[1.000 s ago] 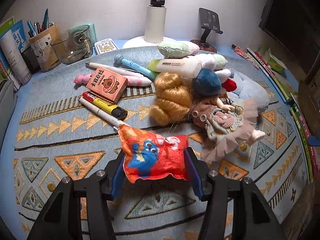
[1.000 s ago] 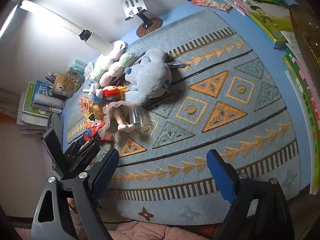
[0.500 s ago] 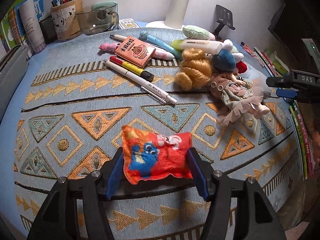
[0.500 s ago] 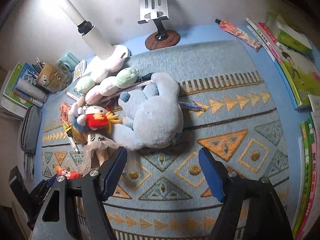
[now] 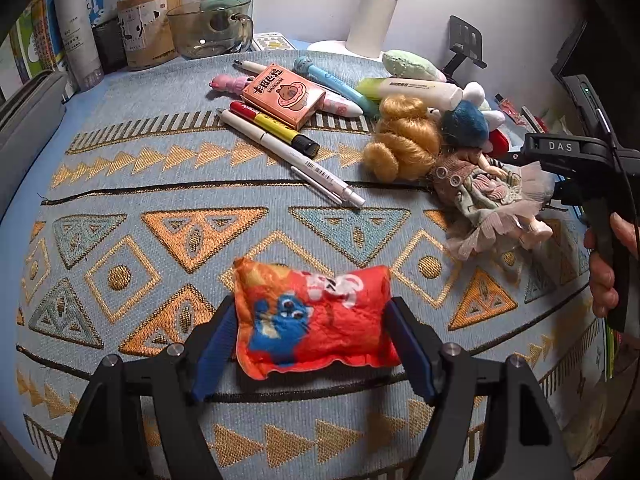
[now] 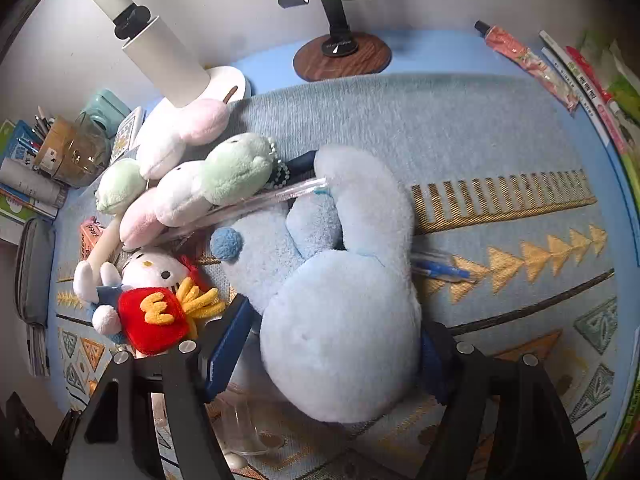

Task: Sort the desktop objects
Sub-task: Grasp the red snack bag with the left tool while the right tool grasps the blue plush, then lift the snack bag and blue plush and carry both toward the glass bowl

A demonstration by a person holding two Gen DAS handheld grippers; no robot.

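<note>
A red snack pouch [image 5: 312, 324] with a blue cartoon figure lies on the patterned mat [image 5: 120, 208] between the fingers of my left gripper [image 5: 310, 344]. Its jaws are opening, and a thin gap shows at the left pad. My right gripper [image 6: 332, 348] points down over the big pale blue plush [image 6: 340, 320], whose round body sits between the closing jaws; a sliver of space remains at the left pad. A doll [image 5: 480, 184] with blonde hair, pens [image 5: 288, 152] and a pink box [image 5: 284, 94] lie farther back.
Small plush toys [image 6: 192, 192], a white cat plush [image 6: 152, 272] and a red plush [image 6: 156, 316] crowd the blue plush's left side. A clear cup [image 6: 244, 428] lies beneath it. Lamp [image 6: 160, 52], phone stand [image 6: 340, 52], pen holder [image 5: 146, 36], glass mug [image 5: 212, 26] and books [image 6: 592, 88] line the edges.
My left gripper brought the pouch toward the mat's front and its jaws spread apart. My right gripper came down from above the mat's front edge onto the blue plush and narrowed.
</note>
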